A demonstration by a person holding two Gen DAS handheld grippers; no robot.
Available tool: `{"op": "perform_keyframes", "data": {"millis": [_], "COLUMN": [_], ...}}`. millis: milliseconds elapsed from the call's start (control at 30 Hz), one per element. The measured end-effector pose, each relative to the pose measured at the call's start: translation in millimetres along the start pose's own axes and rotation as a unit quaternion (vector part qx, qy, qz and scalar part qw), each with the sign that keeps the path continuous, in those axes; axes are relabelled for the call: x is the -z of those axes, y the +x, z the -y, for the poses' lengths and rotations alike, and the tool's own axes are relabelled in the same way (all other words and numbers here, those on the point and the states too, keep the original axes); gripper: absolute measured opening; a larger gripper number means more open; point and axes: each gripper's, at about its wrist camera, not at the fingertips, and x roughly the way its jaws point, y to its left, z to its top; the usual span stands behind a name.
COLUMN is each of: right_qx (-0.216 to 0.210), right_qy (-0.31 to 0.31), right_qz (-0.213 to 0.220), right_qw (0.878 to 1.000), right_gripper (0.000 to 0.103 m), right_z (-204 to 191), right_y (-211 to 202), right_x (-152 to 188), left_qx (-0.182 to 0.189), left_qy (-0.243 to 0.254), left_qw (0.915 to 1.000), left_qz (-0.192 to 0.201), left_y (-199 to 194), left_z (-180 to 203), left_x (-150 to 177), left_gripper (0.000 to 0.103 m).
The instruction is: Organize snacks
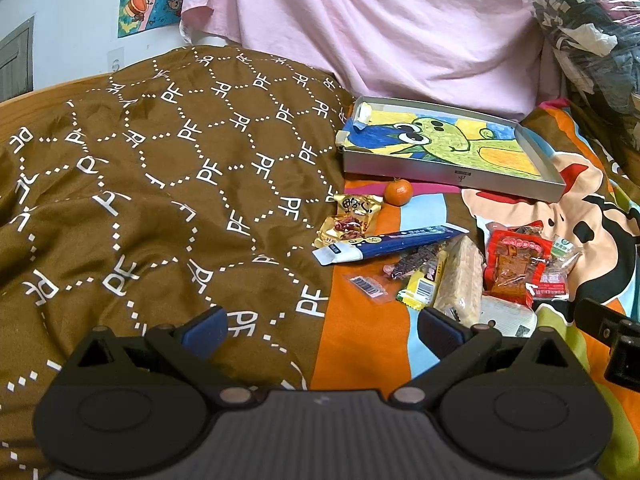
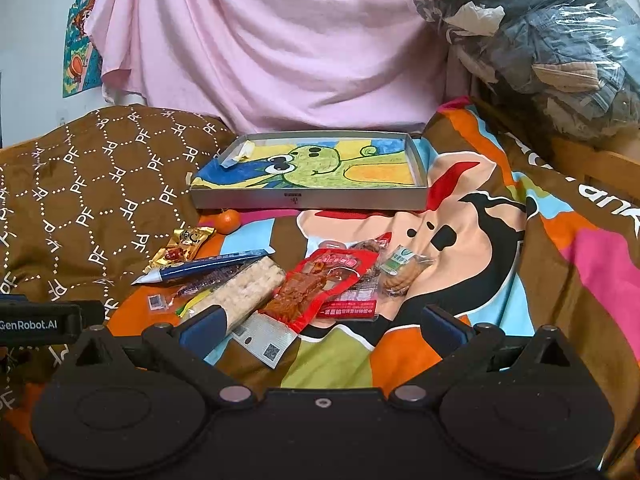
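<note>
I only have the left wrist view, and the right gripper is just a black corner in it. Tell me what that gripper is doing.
Observer: The right gripper is open and empty. The near end of the rice cracker bar shows just beyond one finger.
Operator: Report what is in the clear packet right of the red pack.
Observer: Round biscuits under a green label. That biscuit packet lies beside the red snack pack.
Operator: Describe what is right of the blanket.
Observer: A wooden bed rail, below the plastic bag of clothes.
</note>
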Motion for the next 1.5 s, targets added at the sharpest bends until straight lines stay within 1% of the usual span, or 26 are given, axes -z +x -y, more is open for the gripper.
{"op": "perform_keyframes", "data": {"millis": [433,733,867,900,933,1000,1067,1167,1267,1333,1400,1500], "right_qx": [-0.009,-0.014,-0.016,-0.023,-0.039,-0.083,-0.133,-0.184,-0.204,-0.216,-0.23,-0.251], "right_qy": [0.004,0.01,0.012,0.014,0.016,0.03,0.056,0.075,0.053,0.04,0.039,0.048], "right_qz": [-0.013,-0.021,-0.024,-0.028,-0.039,-0.064,-0.081,-0.095,-0.102,-0.115,-0.131,-0.149], "right_qw": [1.0,1.0,1.0,0.999,0.998,0.994,0.986,0.975,0.972,0.969,0.964,0.955], "right_gripper": [0.102,0.102,0.102,0.102,0.102,0.102,0.102,0.102,0.102,0.102,0.102,0.102], "right_z": [0,0,4,5,8,16,28,40,43,45,47,48], "right_y": [3,3,3,4,8,16,25,37,48,57,70,91], "right_x": [1,1,-2,-3,-6,-11,-18,-27,-36,-38,-40,-39], "left_qx": [-0.002,-0.011,-0.009,-0.007,-0.004,0.009,0.024,0.042,0.056,0.066,0.072,0.086], "left_qy": [-0.006,-0.002,0.007,0.009,0.01,0.014,0.021,0.037,0.059,0.072,0.083,0.117], "left_qw": [1.0,0.9999,0.9999,0.9999,0.9999,0.9999,0.9995,0.9984,0.9966,0.995,0.9936,0.9889], "left_qz": [-0.002,0.003,0.002,0.002,0.002,0.001,-0.005,-0.014,-0.015,-0.019,-0.025,-0.032], "left_y": [2,0,3,3,4,6,11,19,26,33,39,46], "left_z": [-1,3,6,7,8,10,13,20,29,36,41,51], "left_x": [0,-3,-7,-9,-10,-14,-18,-22,-25,-26,-26,-26], "left_gripper": [0.103,0.103,0.103,0.103,0.103,0.103,0.103,0.103,0.103,0.103,0.103,0.103]}}
